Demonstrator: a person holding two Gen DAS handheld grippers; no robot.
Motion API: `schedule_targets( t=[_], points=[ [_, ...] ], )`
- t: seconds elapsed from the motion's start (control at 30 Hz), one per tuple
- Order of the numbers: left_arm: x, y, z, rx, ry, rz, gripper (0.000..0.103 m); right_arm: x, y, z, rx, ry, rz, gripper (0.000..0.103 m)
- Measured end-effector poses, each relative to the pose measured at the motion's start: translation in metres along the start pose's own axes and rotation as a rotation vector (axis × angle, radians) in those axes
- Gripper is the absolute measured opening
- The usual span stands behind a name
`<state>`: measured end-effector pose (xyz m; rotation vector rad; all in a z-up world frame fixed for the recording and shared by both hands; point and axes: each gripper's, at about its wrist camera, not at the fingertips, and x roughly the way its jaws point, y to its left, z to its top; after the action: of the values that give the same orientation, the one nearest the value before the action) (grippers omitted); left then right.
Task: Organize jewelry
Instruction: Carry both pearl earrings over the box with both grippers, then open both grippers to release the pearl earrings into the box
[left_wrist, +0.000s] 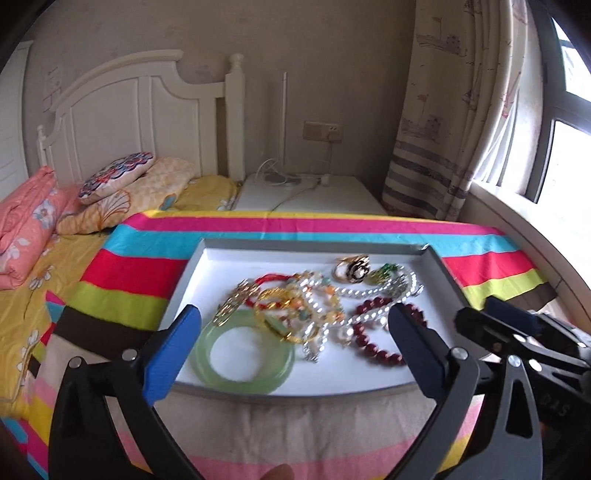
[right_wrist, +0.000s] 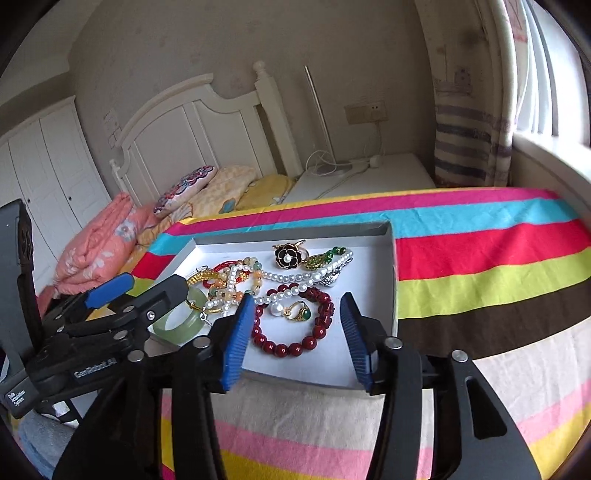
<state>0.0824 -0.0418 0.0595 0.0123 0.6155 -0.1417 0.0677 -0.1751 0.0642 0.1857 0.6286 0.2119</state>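
A grey-rimmed white tray (left_wrist: 192, 266) (right_wrist: 392, 280) lies on a striped cloth and holds tangled jewelry. A green jade bangle (left_wrist: 207, 354) (right_wrist: 192, 301) lies at its near left. A dark red bead bracelet (left_wrist: 373, 349) (right_wrist: 291, 347) lies near right, around a gold ring with a green stone (right_wrist: 300, 313). A pearl necklace (left_wrist: 369, 291) (right_wrist: 288, 276), gold bangles (left_wrist: 275, 295) and a black flower brooch (left_wrist: 356, 271) (right_wrist: 287, 257) lie behind. My left gripper (left_wrist: 295, 321) is open and empty over the tray's near edge. My right gripper (right_wrist: 297, 306) is open and empty around the red bracelet's area.
The striped cloth (left_wrist: 155, 258) (right_wrist: 480, 266) covers the table. A bed with pillows (left_wrist: 122, 184) and a folded pink quilt (left_wrist: 26, 221) is at the left. A white nightstand (left_wrist: 332, 195) with cables stands behind. A curtain (left_wrist: 454, 129) and a window are at the right.
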Motion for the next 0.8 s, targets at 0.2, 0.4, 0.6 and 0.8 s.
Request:
schedule_targets(
  t=[0.2,0.4,0.6,0.8],
  points=[
    [-0.008,0.011,-0.014,0.007,0.034,0.097,0.100,-0.008,0.023,-0.013,-0.082,-0.005,-0.147,0.078],
    [-0.013,0.019,-0.019,-0.013,0.038,0.101,0.100,-0.001,0.030,-0.024,-0.123,0.006,-0.183,0.081],
    [-0.010,0.017,-0.019,0.000,0.047,0.091,0.100,-0.002,0.029,-0.024,-0.122,-0.008,-0.187,0.083],
    [-0.008,0.014,-0.020,0.009,0.050,0.091,0.100,-0.002,0.026,-0.025,-0.109,-0.012,-0.184,0.083]
  ],
)
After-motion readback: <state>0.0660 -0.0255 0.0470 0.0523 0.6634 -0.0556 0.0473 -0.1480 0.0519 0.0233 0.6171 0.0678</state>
